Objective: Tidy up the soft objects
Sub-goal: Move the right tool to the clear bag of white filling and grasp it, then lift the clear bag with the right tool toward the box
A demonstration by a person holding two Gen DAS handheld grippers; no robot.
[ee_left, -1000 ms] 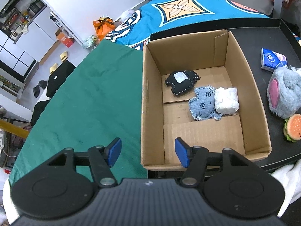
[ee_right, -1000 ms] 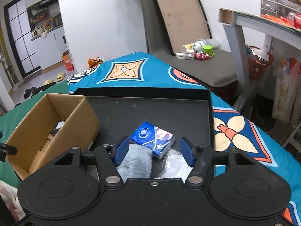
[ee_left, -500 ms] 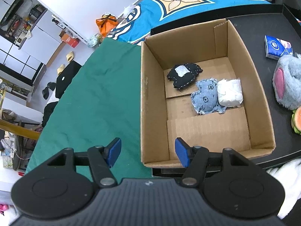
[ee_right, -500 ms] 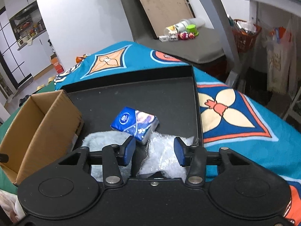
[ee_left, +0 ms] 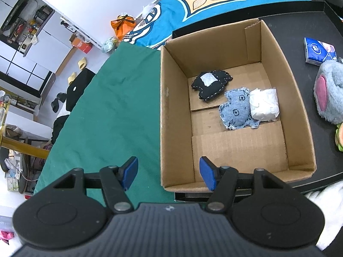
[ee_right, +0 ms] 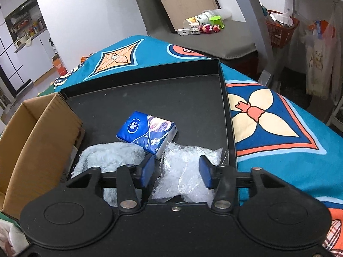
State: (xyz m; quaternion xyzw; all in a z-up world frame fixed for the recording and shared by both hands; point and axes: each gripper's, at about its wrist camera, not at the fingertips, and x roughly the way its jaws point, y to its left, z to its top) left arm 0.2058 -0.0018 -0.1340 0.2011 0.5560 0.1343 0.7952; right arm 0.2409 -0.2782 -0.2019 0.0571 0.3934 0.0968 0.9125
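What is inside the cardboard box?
In the cardboard box: a black stitched pouch, a denim pouch and a white wrapped bundle. Anything beneath them is hidden.

Matt corrugated cardboard box (ee_left: 233, 107), fluffy plush toy (ee_right: 111, 158), crinkly clear plastic bag (ee_right: 184, 169).

Right tool (ee_right: 176, 171) opening over clear plastic bag (ee_right: 188, 171) (tissue pack (ee_right: 146, 131) beside).

Burger toy (ee_left: 339, 137) cut off by frame edge.
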